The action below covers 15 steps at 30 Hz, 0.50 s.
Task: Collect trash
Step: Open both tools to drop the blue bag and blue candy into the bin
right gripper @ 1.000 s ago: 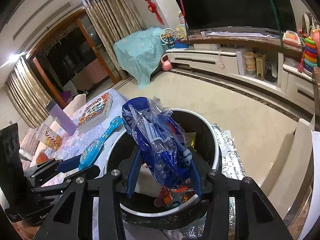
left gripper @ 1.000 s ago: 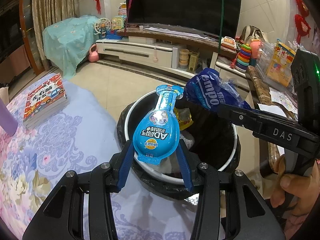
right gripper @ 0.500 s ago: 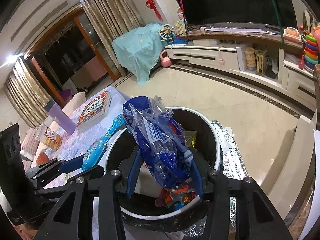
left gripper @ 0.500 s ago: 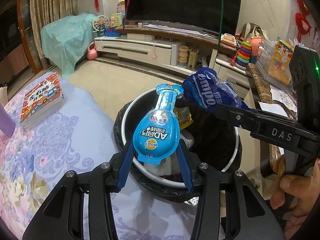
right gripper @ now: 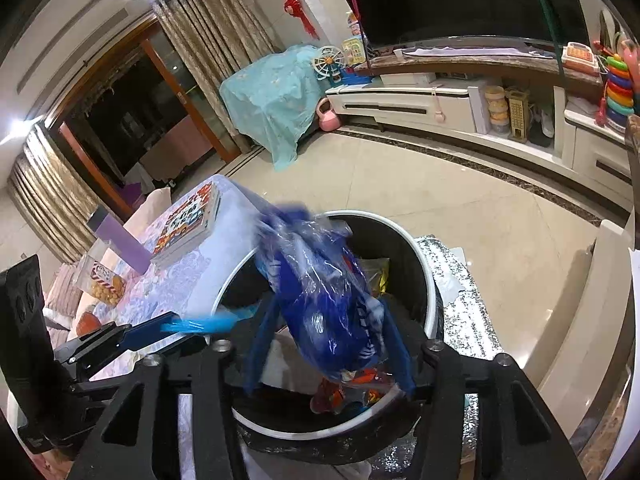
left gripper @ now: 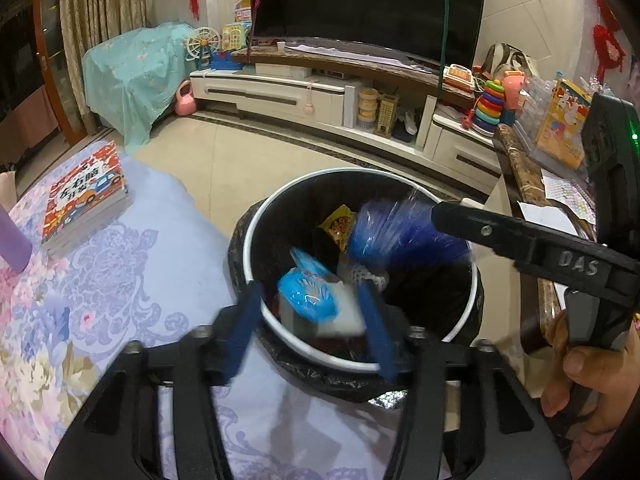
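Observation:
A round trash bin (left gripper: 256, 220) with a white rim and black liner stands by the table; it also shows in the right wrist view (right gripper: 430, 276). My left gripper (left gripper: 310, 326) is open over the bin's near rim. The light blue pouch (left gripper: 306, 292) is free of it, blurred, inside the bin. My right gripper (right gripper: 326, 344) is open above the bin, fingers spread. The dark blue plastic bag (right gripper: 324, 300) is blurred between them, dropping into the bin; it also shows in the left wrist view (left gripper: 396, 236).
A flowered tablecloth (left gripper: 92, 280) covers the table at left, with a book (left gripper: 86, 194) and a purple cup (left gripper: 12, 242) on it. A snack bag (right gripper: 102, 280) lies farther back. A TV cabinet (left gripper: 300, 96) and toys line the far wall.
Both grippers have opened. The light blue pouch has dropped from the left gripper into the bin. The dark blue bag has slipped down from the right gripper's fingers.

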Tool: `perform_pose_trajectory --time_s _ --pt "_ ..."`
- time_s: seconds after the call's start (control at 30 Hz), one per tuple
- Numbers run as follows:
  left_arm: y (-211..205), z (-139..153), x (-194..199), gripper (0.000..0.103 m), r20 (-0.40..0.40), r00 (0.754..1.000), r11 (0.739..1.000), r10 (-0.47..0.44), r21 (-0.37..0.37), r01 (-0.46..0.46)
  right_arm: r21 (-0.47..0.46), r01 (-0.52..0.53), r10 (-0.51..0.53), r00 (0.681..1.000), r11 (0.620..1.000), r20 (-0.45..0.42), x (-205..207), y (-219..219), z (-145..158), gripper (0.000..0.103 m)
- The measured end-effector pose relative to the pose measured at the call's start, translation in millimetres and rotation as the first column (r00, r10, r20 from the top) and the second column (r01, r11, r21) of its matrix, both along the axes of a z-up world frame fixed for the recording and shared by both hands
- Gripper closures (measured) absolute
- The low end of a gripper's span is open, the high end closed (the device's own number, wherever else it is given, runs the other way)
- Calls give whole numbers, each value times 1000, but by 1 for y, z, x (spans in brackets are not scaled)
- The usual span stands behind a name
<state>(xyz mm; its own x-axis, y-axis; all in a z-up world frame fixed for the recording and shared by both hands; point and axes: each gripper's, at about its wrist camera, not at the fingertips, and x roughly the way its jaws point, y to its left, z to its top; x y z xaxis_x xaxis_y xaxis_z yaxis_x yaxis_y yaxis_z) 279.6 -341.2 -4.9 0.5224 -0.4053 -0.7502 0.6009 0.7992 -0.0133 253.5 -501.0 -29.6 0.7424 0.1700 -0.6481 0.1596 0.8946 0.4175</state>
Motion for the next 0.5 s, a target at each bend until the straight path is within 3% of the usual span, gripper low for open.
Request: perform_pose_trajectory --time_s 0.27,0.5 --pt "17 6 -6 35 9 999 999 34 -12 -34 20 16 -16 999 1000 35 -11 -1 10 25" --pt "46 13 -26 24 2 997 995 75 -61 -75 32 24 -26 997 999 68 -31 11 23 12"
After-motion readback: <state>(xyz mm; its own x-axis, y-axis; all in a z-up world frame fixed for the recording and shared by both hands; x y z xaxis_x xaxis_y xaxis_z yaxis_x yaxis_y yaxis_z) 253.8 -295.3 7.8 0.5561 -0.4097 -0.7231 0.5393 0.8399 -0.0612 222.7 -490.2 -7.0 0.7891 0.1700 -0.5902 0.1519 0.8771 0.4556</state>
